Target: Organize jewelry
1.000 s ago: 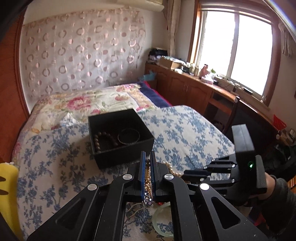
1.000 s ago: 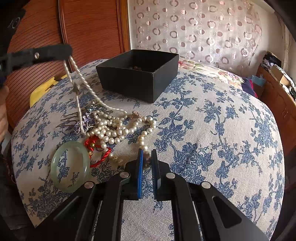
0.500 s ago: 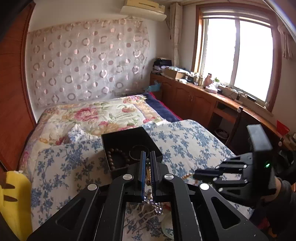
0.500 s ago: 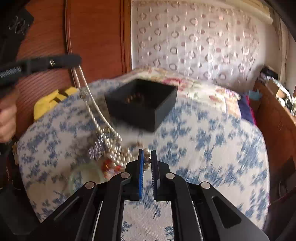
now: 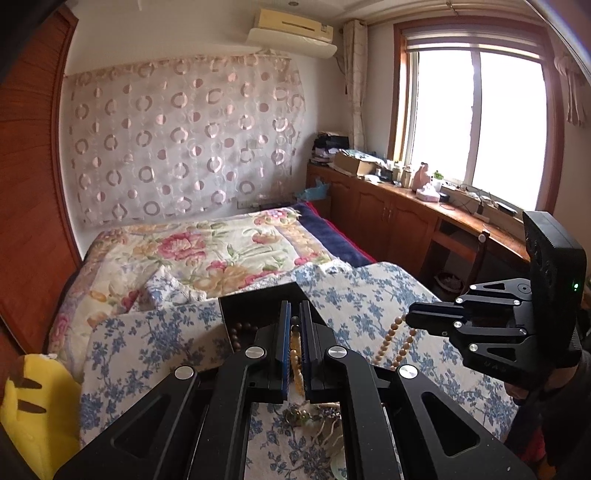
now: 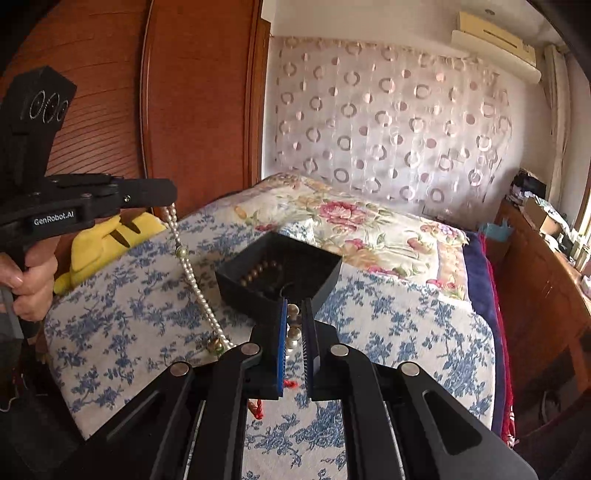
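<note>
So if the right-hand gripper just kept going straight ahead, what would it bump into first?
Probably the black box: the right gripper, shut on the pearl necklace, points at its near wall, though depth is unclear.

**A bedroom by daylight**

A bed under a blue-flowered white quilt (image 5: 373, 295) and a pink-flowered cream bedspread (image 5: 207, 251) fills the room. A yellow plush toy (image 5: 33, 406) sits at its edge, beside red-brown wooden panelling (image 6: 199, 110). A sheer circle-patterned curtain (image 5: 184, 147) hangs below a white wall air conditioner (image 5: 291, 31). A cluttered wooden cabinet (image 5: 391, 214) runs under a bright window (image 5: 476, 125).
</note>
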